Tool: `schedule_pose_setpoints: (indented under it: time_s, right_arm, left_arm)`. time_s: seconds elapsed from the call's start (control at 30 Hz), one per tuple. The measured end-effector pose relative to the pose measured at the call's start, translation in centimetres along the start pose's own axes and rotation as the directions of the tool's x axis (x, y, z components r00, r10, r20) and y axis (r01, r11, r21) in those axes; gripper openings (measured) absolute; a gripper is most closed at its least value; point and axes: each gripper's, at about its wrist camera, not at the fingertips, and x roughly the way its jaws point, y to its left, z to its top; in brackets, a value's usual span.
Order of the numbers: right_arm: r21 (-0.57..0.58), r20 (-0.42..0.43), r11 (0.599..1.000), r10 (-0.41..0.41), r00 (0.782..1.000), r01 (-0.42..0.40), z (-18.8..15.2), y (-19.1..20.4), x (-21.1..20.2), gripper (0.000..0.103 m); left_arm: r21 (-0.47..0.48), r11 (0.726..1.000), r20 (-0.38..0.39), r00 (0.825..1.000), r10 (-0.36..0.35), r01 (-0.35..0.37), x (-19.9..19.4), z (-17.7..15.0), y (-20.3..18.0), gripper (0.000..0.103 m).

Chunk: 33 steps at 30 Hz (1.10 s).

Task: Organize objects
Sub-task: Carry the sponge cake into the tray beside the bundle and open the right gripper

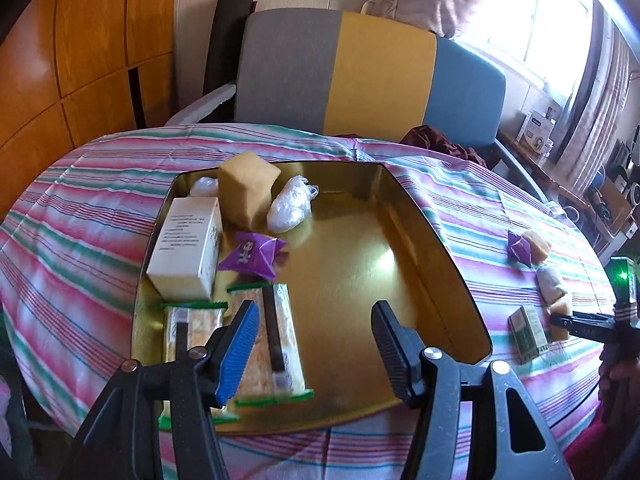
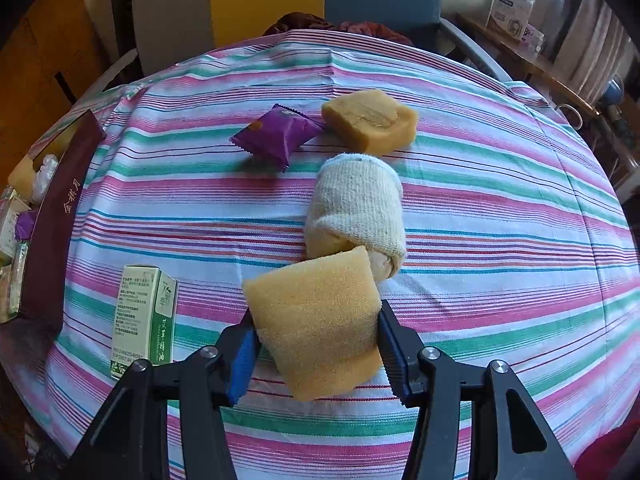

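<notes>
Right hand-held gripper (image 2: 316, 354) around sponge (image 2: 316, 328)

The left wrist view looks forward and steeply down along the left tool (image 1: 316, 344) from close above the near rim of the gold tray (image 1: 436, 248), facing the striped chair (image 1: 372, 76) at 12 o'clock. The right wrist view looks more steeply down along the right tool (image 2: 316, 354), very near the striped worktop (image 2: 500, 208). Both views share that worktop: the green carton (image 1: 528, 332) (image 2: 146, 316), purple packet (image 1: 519, 247) (image 2: 276, 136) and rolled sock (image 1: 551, 284) (image 2: 360, 204) sit at 3 o'clock in the left view, while the tray's wall (image 2: 52, 216) lies at 9 o'clock in the right view.
</notes>
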Motion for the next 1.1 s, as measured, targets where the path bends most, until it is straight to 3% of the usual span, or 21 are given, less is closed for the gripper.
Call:
schedule_pose_setpoints:
  time_s: [0.33, 0.7, 0.9, 1.1]
  right_arm:
    - [-0.023, -0.019, 0.999, -0.029, 0.999, 0.029, -0.4, 1.2, -0.8, 0.054]
    - [-0.029, 0.068, 0.999, -0.023, 0.997, 0.025, -1.6, 3.3, -4.6, 0.054]
    - [-0.040, 0.140, 0.998, 0.048, 0.989, -0.043, -0.4, 5.3, -7.4, 0.054]
    - [-0.138, 0.171, 0.981, 0.159, 0.972, -0.136, 1.2, 11.0, -8.8, 0.054]
  left_arm:
    - [0.007, 1.000, 0.023, 1.000, 0.014, -0.014, -1.4, -1.2, 0.8, 0.059]
    - [-0.002, 1.000, 0.023, 1.000, 0.010, -0.010, -1.8, -2.1, 1.7, 0.059]
    - [-0.009, 1.000, 0.023, 1.000, 0.014, -0.014, -2.1, -2.4, 2.3, 0.059]
    - [-0.019, 1.000, 0.027, 0.999, 0.024, -0.023, -2.5, -2.7, 3.0, 0.059]
